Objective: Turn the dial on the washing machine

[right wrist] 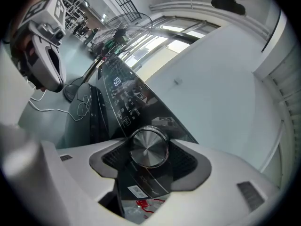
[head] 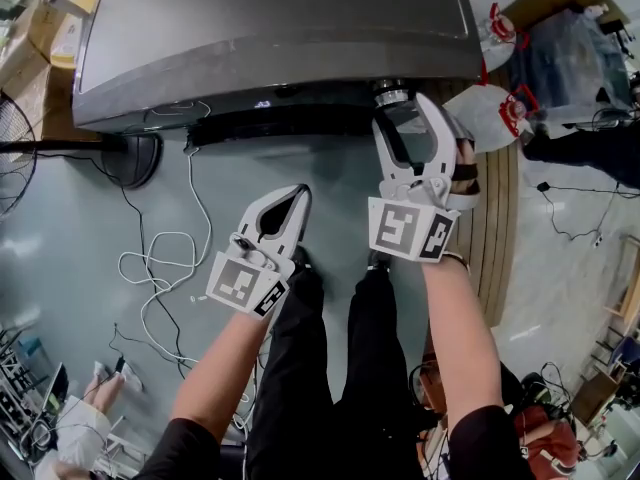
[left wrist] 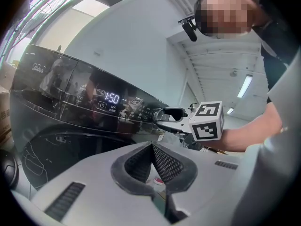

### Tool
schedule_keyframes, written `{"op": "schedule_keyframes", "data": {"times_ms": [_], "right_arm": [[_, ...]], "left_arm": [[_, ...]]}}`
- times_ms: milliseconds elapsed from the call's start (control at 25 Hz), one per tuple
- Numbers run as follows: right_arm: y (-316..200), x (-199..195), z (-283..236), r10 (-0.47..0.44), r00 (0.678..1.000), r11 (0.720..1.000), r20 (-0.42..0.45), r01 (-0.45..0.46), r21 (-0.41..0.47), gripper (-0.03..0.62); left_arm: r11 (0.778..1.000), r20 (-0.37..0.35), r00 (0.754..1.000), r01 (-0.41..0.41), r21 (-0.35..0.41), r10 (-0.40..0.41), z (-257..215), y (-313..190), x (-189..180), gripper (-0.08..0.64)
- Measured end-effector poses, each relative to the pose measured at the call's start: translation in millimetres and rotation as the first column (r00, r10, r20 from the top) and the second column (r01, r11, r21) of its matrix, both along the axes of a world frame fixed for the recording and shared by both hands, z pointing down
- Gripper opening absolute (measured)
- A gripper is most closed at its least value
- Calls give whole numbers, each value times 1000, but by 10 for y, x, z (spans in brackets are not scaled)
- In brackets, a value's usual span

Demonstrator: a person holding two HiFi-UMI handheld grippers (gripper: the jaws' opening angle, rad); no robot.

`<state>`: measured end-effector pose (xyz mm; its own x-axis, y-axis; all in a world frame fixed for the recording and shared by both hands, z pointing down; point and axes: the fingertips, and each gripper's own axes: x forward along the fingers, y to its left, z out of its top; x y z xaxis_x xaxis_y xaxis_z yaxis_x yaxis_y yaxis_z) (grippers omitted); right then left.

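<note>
Since the right tongs point(right wrist: 149, 158) are closed around the dial point(right wrist: 149, 147), with a pad pressed to each side of its brushed metal face, the reaching and gripping part of the job looks done. What remains is the twist itself. No picture shows whether any of it has happened, as no pointer or mark on the knob can be read. The dial sits directly between the right jaws, at the far end of the washing machine point(head: 270, 28) panel as seen from the left tongs point(left wrist: 154, 161). Those hang lower and to the side, jaws closed on nothing, well apart from the panel. Beyond their tips the display point(left wrist: 112, 98) glows (it seems to read 1:50). A wrist roll of the right tongs should do the rest.
</note>
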<state>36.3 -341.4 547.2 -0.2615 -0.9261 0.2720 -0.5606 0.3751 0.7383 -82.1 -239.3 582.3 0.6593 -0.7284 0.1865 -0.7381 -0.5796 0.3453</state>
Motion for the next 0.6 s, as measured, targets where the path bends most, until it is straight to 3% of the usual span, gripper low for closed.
{"op": "schedule_keyframes", "data": {"times_ms": [600], "right_arm": [[31,0,20,-80,988,996,-129,83,23,282]], "left_arm": [[999,17,999,31,15,-31,-9,-13,-19,15]]}}
